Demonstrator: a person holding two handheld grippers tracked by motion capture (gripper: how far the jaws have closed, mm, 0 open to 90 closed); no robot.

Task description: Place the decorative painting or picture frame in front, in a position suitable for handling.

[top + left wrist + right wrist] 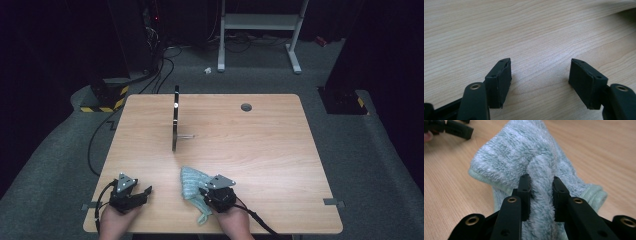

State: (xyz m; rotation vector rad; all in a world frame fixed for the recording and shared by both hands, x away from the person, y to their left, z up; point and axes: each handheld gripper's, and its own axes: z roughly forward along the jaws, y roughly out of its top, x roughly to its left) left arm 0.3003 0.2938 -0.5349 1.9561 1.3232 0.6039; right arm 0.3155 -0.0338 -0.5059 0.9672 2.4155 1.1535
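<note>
Plainly, right gripper [541, 185] jaws pinch fluffy sock [529, 152]; left gripper [540, 75] jaws wide, empty; no writing legible.

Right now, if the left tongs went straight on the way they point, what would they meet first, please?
Probably the bare wooden table: the left tongs stand open and tilt down at it, nothing between or ahead.

Layout near the table's front edge

Fluffy pale-green sock [192, 183] is lying on the wooden table [260, 145], right of the left gripper [148, 190], before the upright black stand [175, 119].
</note>
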